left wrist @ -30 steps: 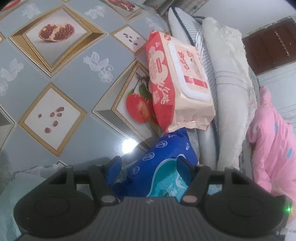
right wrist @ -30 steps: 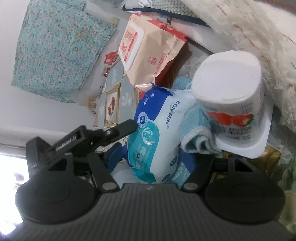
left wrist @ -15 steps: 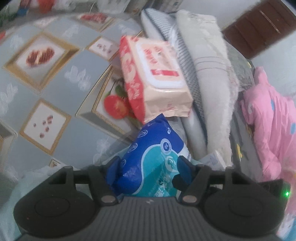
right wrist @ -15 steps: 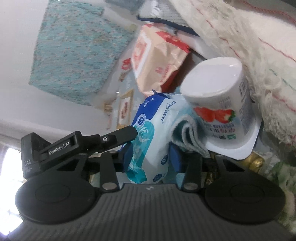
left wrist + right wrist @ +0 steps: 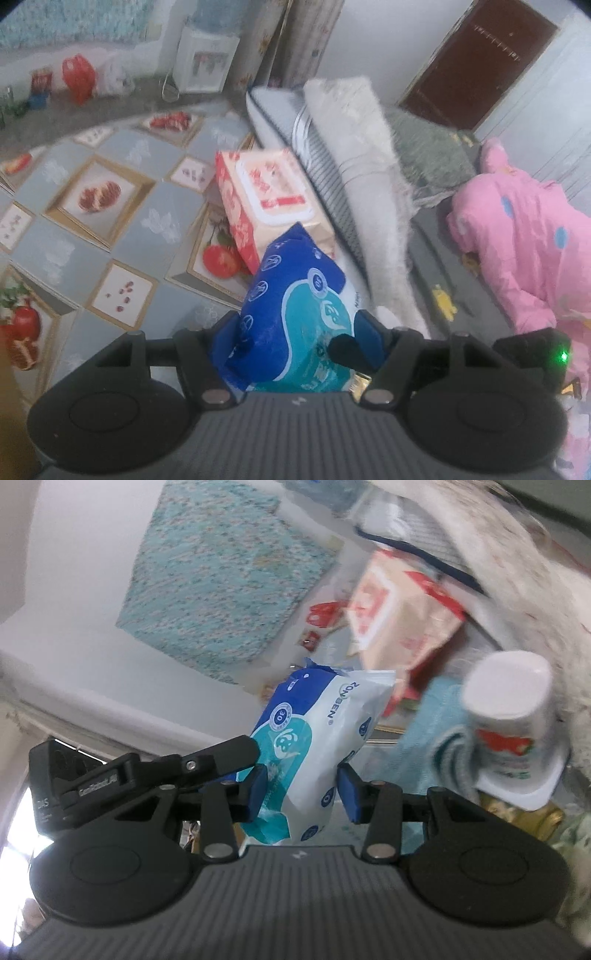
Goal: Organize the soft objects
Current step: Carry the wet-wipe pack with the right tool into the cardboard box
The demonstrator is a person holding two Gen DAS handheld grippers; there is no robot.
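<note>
Wipes in transit: you have the blue wipes pack (image 5: 295, 314) pinched by both claws at once, the left gripper (image 5: 301, 334) closed on its lower end and the right gripper (image 5: 300, 790) squeezing its white side, with the pack lifted clear of the table (image 5: 77, 243), above its near right part. The step in hand looks like carrying this pack to its spot among the soft goods; the next move probably calls for one claw to let go so the other can set it down without twisting the wrapper. On the patterned fruit tablecloth, the red-and-cream wipes pack (image 5: 264, 205) leans against folded blankets (image 5: 354, 177) stacked along the right edge. A yogurt cup (image 5: 511, 723) lies tipped on a teal towel (image 5: 428, 734) beside them. Beyond the right edge lies a pink garment (image 5: 517, 251), with a brown door (image 5: 476, 62) behind it and a water dispenser (image 5: 203, 59) past the far edge.
</note>
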